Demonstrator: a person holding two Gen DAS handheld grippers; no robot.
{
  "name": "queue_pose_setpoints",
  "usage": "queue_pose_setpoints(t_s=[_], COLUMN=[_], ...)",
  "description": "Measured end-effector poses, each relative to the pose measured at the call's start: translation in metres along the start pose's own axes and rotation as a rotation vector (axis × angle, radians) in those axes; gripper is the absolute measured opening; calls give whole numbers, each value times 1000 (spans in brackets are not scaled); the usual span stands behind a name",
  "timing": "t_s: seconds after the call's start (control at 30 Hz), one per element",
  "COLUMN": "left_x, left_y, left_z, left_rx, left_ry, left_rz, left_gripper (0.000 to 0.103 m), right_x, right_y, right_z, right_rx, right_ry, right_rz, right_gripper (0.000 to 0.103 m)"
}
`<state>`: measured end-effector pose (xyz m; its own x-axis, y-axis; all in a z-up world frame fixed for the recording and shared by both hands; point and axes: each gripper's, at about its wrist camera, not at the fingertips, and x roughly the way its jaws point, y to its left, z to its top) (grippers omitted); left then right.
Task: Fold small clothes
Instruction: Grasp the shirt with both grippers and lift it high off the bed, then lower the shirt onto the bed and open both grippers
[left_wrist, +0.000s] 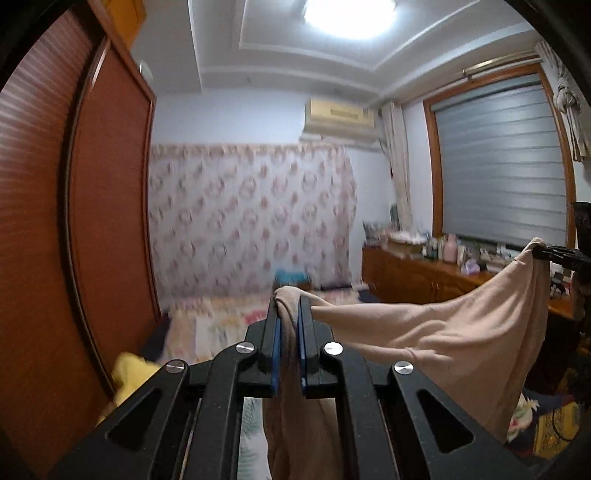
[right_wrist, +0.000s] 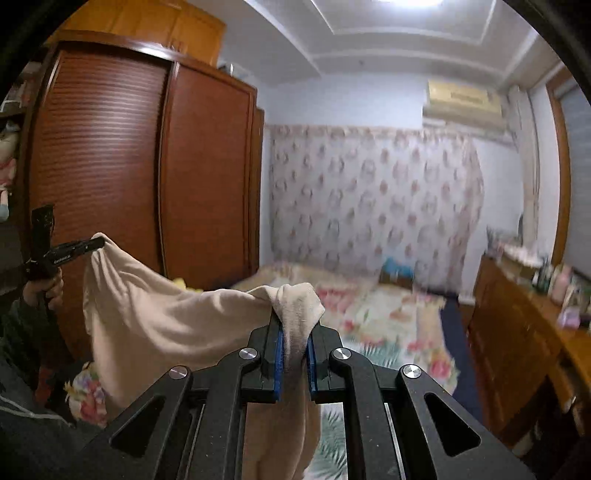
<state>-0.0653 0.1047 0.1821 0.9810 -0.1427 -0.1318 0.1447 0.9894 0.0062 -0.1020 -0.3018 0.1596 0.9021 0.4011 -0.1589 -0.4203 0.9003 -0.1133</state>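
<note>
A beige garment (left_wrist: 461, 332) is hanging in the air between two claws, stretched across the lower right of the left wrist view and the lower left of the right wrist view. The left claw (left_wrist: 290, 306), at the bottom centre of its own view, is pinching one bunched corner of the cloth between its blue pads (left_wrist: 277, 347), with the rest of that corner trailing down past the linkage. The right claw (right_wrist: 295, 317), at the bottom centre of its own view, is pinching the other corner in the same way, the fabric puffing out above its tips. Each claw is also showing in the other's view: the right one at the far right edge, the left one at the far left edge above a person's hand (right_wrist: 44, 290) gripping its handle. Behind the cloth, a bed (right_wrist: 388, 314) with a floral cover is lying below a floral hanging (left_wrist: 251, 214) in mid-frame. A reddish wooden wardrobe (right_wrist: 147, 166) is filling the left of both views, and a yellow item (left_wrist: 129, 373) is sitting at the lower left of the left wrist view.
</note>
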Motion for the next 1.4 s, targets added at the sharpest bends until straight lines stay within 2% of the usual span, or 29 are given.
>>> queue_pose_setpoints(t_s=[0.23, 0.4, 0.5, 0.63, 0.8, 0.87, 1.03, 1.23, 1.4], left_x=[-15, -10, 1, 45, 138, 170, 241, 314, 370], left_y=[3, 8, 14, 22, 38, 40, 45, 42, 45], left_z=[69, 89, 91, 82, 51, 36, 2, -38, -66], left_rx=[72, 91, 97, 99, 77, 83, 77, 84, 87], left_ry=[-139, -182, -170, -128, -1, 37, 140, 270, 368], left_rz=[64, 90, 101, 118, 113, 132, 126, 108, 96], left_gripper=[8, 8, 8, 8, 8, 8, 8, 8, 8], right_x=[-36, -51, -43, 9, 96, 129, 191, 282, 344], right_y=[1, 13, 19, 16, 11, 4, -12, -44, -73], right_z=[70, 101, 109, 95, 80, 78, 67, 59, 86], right_rx=[-64, -119, -152, -165, -134, -110, -75, -46, -6], right_ry=[-113, -156, -158, -88, 21, 70, 144, 293, 385], right_rz=[-48, -94, -132, -191, -216, -212, -197, -192, -192], right_gripper=[10, 10, 10, 10, 10, 10, 10, 10, 10])
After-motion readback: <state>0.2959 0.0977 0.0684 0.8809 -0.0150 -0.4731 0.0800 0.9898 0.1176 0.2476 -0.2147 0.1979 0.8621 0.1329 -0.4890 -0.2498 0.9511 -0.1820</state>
